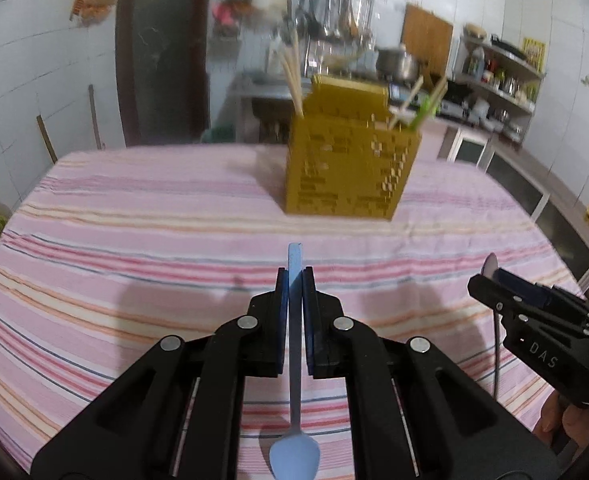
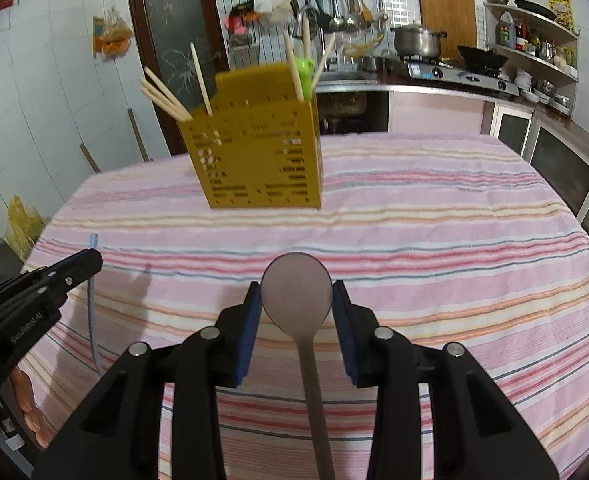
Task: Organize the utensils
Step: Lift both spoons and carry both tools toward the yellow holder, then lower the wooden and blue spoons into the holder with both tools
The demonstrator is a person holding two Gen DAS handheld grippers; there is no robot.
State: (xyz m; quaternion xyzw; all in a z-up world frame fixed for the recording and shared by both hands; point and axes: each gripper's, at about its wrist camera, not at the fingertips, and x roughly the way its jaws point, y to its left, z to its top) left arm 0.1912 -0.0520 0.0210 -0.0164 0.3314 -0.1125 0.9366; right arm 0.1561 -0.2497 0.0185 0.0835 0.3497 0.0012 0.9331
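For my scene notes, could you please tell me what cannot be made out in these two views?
- Yellow holder interior: hidden by its own walls, both views; blurred in the left wrist view.
- Metal spoon handle end: cut off by the right wrist view's bottom edge.
- Blue spoon bowl tip: cut off by the left wrist view's bottom edge.

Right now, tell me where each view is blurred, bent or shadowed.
Left wrist view: the yellow utensil holder and the kitchen behind it are smeared by motion blur, while the left gripper and its blue spoon stay sharp. Right wrist view: the background is crisper, the holder slightly soft; fisheye bows the striped tablecloth; the left gripper casts a faint shadow there.
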